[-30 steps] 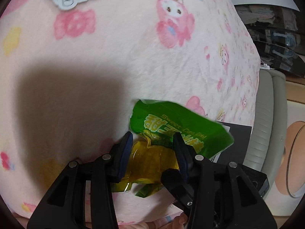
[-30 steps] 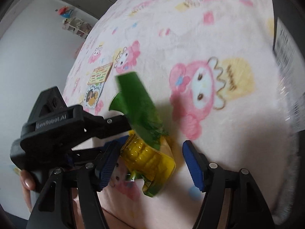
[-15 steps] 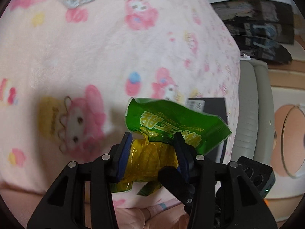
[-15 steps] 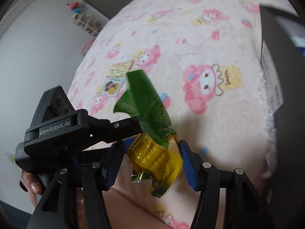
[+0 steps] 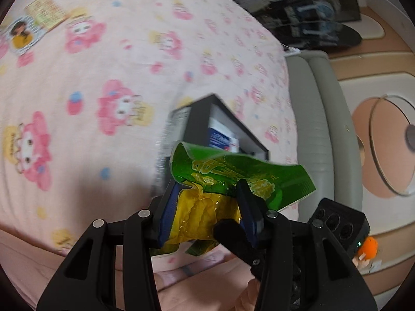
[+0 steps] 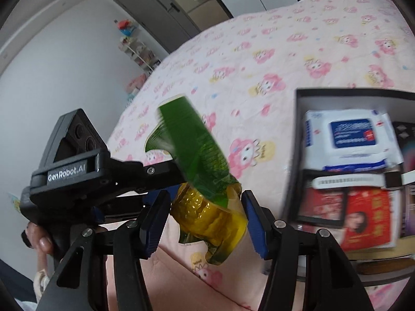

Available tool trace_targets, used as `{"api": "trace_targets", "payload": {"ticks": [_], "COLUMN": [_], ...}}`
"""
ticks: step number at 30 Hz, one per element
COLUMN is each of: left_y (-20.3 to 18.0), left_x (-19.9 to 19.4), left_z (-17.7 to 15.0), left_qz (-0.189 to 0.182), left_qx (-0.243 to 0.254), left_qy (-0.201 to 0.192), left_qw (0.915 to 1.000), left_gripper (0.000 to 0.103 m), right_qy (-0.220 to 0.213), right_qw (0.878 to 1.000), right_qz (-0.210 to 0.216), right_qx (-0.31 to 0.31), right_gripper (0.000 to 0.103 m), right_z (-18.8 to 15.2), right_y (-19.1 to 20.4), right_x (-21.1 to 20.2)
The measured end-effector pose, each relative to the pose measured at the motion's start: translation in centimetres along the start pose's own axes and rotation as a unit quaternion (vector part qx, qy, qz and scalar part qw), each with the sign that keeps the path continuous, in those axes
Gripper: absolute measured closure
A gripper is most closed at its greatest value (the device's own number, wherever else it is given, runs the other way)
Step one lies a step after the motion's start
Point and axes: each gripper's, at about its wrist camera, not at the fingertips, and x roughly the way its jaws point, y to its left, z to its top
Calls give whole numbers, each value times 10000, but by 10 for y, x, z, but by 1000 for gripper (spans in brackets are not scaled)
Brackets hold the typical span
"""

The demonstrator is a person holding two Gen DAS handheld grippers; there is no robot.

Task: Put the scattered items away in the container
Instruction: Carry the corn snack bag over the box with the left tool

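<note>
My left gripper (image 5: pixel 207 202) is shut on a green and yellow corn snack packet (image 5: pixel 233 173) and holds it in the air above the pink bed. The black box (image 5: pixel 241 132) lies just beyond the packet, open, with a white and blue wipes pack (image 5: pixel 220 137) inside. In the right wrist view the same packet (image 6: pixel 207 202) sits between the fingers of my right gripper (image 6: pixel 205 215), which both close on it. The left gripper's body (image 6: pixel 77 176) shows at the left there. The box (image 6: pixel 298 140) is at the right with the wipes pack (image 6: pixel 347 140) and red packets (image 6: pixel 363 215).
A pink cartoon-print blanket (image 5: pixel 129 77) covers the bed. A sticker card (image 5: pixel 33 26) lies on it at the far left. A grey padded bed edge (image 5: pixel 319 129) runs along the right. In the right wrist view, a white wall (image 6: pixel 64 64) and a grey door (image 6: pixel 155 15) stand beyond the bed.
Both grippers have carried the packet up off the blanket and toward the black box. The right gripper's fingers have narrowed onto the packet. The box's inside has come into view.
</note>
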Motion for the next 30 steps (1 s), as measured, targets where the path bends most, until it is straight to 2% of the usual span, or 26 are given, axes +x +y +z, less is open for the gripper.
{"api": "trace_targets", "payload": {"ticks": [4, 7, 10, 13, 17, 21, 24, 26, 28, 30], "left_y": [-34, -51, -54, -55, -58, -57, -54, -56, -58, -58], "left_x": [23, 65, 104, 145, 180, 193, 189, 182, 175, 169], "left_z": [-12, -18, -21, -27, -35, -40, -41, -42, -43, -44], "left_qz": [58, 78, -13, 26, 256, 534, 522, 527, 723, 834], "left_qx": [344, 535, 443, 317, 273, 292, 200, 248, 418, 488], "left_qy": [185, 479, 809, 1027, 1244, 1281, 1250, 1200, 1092, 1012], "left_qw": [9992, 9974, 9957, 9942, 9915, 9899, 9906, 9911, 9905, 9902], "left_gripper": [57, 57, 58, 58, 59, 58, 56, 56, 64, 64], "right_qy": [-199, -289, -338, -243, 65, 340, 408, 380, 317, 56], "right_qw": [9997, 9992, 9980, 9953, 9877, 9823, 9793, 9798, 9798, 9751], "right_qz": [-43, -283, -514, -824, -1258, -1472, -1726, -1732, -1762, -1918], "right_qx": [-113, -53, 151, 437, 925, 1105, 972, 920, 892, 1108], "right_gripper": [51, 51, 51, 51, 51, 51, 51, 51, 51, 51], "right_z": [7, 5, 0, -2, -2, -3, -3, -2, -4, -7], "right_y": [-19, -44, -74, -105, -142, -162, -160, -159, -161, -172], "right_x": [-33, -51, -64, -67, -63, -54, -50, -54, -61, -75]}}
